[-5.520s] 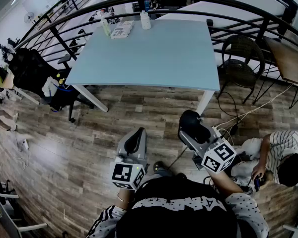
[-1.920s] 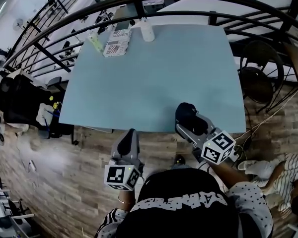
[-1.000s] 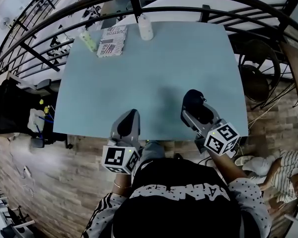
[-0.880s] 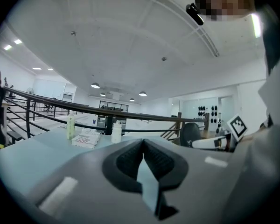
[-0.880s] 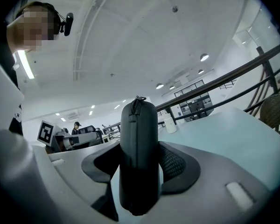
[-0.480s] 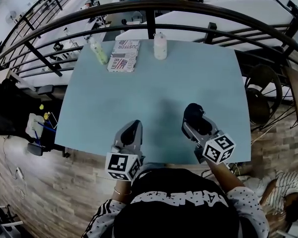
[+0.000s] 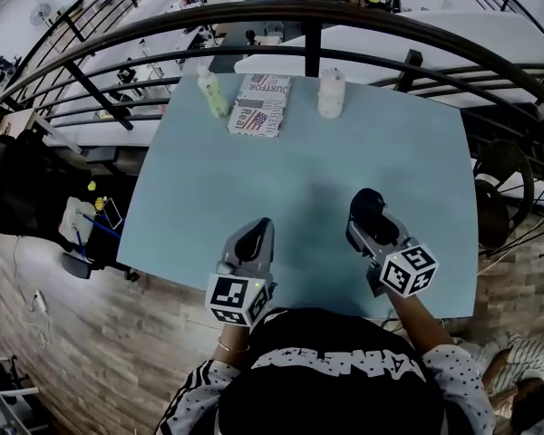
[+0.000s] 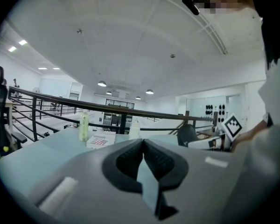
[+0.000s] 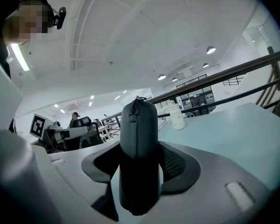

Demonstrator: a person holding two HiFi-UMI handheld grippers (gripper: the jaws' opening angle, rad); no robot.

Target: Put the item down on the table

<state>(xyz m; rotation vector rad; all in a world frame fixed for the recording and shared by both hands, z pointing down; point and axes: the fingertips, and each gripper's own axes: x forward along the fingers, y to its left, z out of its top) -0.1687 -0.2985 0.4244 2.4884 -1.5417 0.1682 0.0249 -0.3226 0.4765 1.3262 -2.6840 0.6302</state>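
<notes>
Dark zippered case (image 9: 138, 143), upright and clamped between the jaws of the right gripper (image 7: 372, 225), hangs above the near right part of the pale blue bench (image 7: 254, 161). It does not appear to have touched down yet. A curved black railing (image 7: 308, 12) runs behind the bench. The left gripper (image 7: 254, 240) is over the near edge, its jaws pressed together on nothing. Along the far edge sit a printed booklet (image 7: 258, 105), a green bottle (image 7: 212, 93) and a white bottle (image 7: 331, 93), all well apart from the case.

To set it down cleanly, the person would likely lower the case until its base meets the bare surface, then part the jaws slowly so that it does not topple.

Seconds earlier the person stood back on the wooden floor. Both grippers have since come in over the bench.
</notes>
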